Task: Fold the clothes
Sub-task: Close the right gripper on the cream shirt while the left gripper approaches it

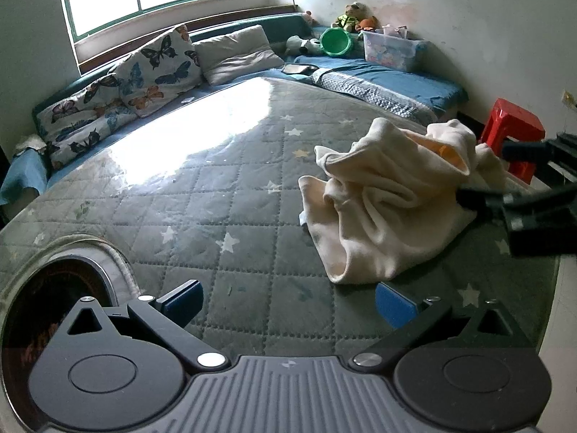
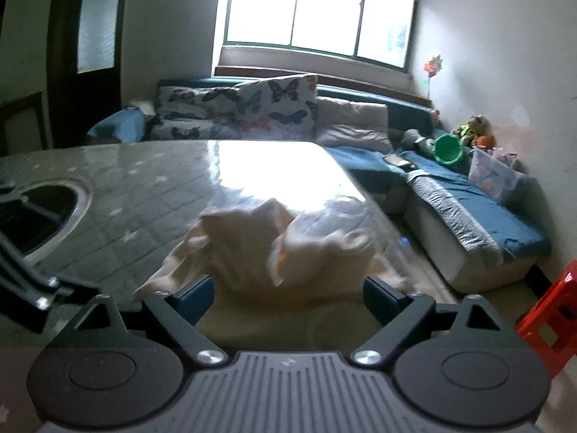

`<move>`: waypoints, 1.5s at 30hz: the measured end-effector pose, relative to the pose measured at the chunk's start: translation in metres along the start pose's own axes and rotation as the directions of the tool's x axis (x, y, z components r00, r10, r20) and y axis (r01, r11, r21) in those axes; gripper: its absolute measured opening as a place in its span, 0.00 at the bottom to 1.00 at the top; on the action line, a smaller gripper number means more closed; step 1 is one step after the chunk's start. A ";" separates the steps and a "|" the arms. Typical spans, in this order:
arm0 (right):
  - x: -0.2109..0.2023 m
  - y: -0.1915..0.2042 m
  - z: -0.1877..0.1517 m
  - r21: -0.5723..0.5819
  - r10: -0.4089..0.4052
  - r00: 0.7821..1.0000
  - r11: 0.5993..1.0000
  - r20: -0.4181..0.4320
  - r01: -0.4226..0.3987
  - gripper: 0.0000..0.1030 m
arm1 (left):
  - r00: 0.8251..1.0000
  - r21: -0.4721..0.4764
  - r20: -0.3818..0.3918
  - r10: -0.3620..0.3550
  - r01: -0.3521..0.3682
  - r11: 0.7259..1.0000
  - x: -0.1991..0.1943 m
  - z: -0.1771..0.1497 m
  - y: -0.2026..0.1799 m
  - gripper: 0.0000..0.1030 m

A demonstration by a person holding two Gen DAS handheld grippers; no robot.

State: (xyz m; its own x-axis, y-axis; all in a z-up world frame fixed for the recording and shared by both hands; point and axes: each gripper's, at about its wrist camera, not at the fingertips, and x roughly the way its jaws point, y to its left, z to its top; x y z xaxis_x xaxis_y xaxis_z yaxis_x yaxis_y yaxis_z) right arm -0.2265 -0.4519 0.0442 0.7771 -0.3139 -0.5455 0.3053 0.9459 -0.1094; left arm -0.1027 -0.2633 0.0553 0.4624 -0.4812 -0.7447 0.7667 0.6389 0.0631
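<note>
**Crumpled garment awaited its first grip**

While the cream, crumpled cotton garment lay bunched near the right edge of the grey star-quilted desk, the right gripper straddled its near hem, jaws apart and not yet pressing. The left gripper hovered beside it, jaws apart and empty. Spreading it flat likely came next, each gripper pinching an edge.

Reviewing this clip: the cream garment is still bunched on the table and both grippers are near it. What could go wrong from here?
1. The cream garment is crumpled in layers; the open right gripper might pinch several folds rather than one edge.
2. It lies near the table edge, so a pull could slide it off.
3. The open left gripper holds nothing, so the cloth isn't anchored.
</note>
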 end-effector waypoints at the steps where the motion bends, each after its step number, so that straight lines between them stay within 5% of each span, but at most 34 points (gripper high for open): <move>1: 0.004 -0.003 0.003 0.007 -0.001 1.000 1.000 0.001 0.001 0.82 | 1.000 -0.003 -0.001 -0.001 0.001 1.000 0.001 0.001 0.001 1.00; 10: 0.041 -0.024 0.012 0.072 -0.041 0.998 0.996 -0.050 0.044 0.70 | 1.000 -0.012 -0.009 0.001 -0.001 1.000 0.008 0.003 0.006 1.00; 15: 0.048 -0.036 0.006 0.142 0.029 0.996 0.990 -0.079 -0.018 0.32 | 1.000 -0.023 -0.014 0.007 -0.007 1.000 0.011 0.002 0.011 1.00; 18: 0.040 -0.039 0.004 0.160 0.065 0.996 0.986 -0.064 -0.053 0.18 | 1.000 -0.030 -0.015 0.011 -0.011 0.999 0.012 0.001 0.014 1.00; 24: 0.003 -0.033 0.003 0.133 0.177 0.984 0.976 -0.001 -0.175 0.13 | 1.000 -0.052 0.001 0.018 -0.018 0.998 0.008 0.003 0.023 1.00; 30: -0.034 -0.011 -0.006 0.051 0.358 0.934 0.933 -0.014 -0.357 0.13 | 0.999 -0.080 0.024 0.029 -0.027 0.996 0.002 0.005 0.032 1.00; 36: -0.054 0.021 -0.027 -0.045 0.472 0.873 0.876 -0.120 -0.480 0.13 | 0.999 -0.103 0.045 0.026 -0.022 0.994 -0.002 0.009 0.038 1.00; 42: -0.066 0.053 -0.053 -0.073 0.565 0.790 0.801 -0.240 -0.595 0.13 | 0.998 -0.058 0.049 -0.034 0.037 0.998 0.001 0.011 0.022 1.00; 45: -0.068 0.059 -0.060 -0.072 0.582 0.767 0.782 -0.271 -0.619 0.13 | 0.996 -0.027 0.042 -0.076 0.077 0.997 0.007 0.013 0.013 1.00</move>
State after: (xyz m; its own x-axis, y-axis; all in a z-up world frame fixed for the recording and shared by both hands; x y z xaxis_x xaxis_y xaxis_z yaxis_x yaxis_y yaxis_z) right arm -0.2940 -0.3696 0.0244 0.6246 0.3316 -0.7070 -0.2817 0.9401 0.1920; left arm -0.0838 -0.2660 0.0592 0.4209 -0.5530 -0.7191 0.7878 0.6159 -0.0125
